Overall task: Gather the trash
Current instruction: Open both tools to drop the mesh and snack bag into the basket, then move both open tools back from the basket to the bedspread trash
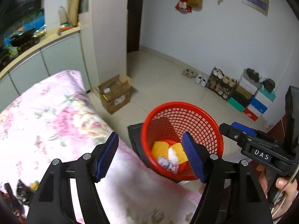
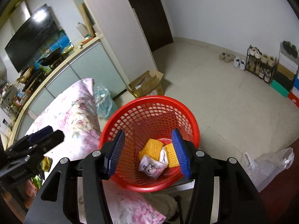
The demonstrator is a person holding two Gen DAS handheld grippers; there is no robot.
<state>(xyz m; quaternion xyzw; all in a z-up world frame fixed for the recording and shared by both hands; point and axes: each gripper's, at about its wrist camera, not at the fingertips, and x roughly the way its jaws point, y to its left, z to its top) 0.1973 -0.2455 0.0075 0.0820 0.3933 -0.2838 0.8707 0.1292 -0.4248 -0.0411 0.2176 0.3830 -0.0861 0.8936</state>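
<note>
Red mesh basket (image 2: pixel 149 141) right below the right claw (image 2: pixel 148 152), fingers spread, nothing pinched. Left claw (image 1: pixel 149 157) likewise spread, basket (image 1: pixel 182 140) ahead-right. Inside: yellow foam net (image 2: pixel 152 146), crumpled wrapper (image 2: pixel 151 166). Probably light, soft, crushable; pinch at a fold.

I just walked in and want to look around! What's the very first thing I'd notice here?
The bright red mesh basket jumps out, standing on the floor beside the pink flowered bedding, with yellow foam netting and crumpled paper lying inside it. The right tool hangs open right above it, holding nothing. By the far wall, a stack of colourful shoe boxes stands next to a small shoe rack.
</note>
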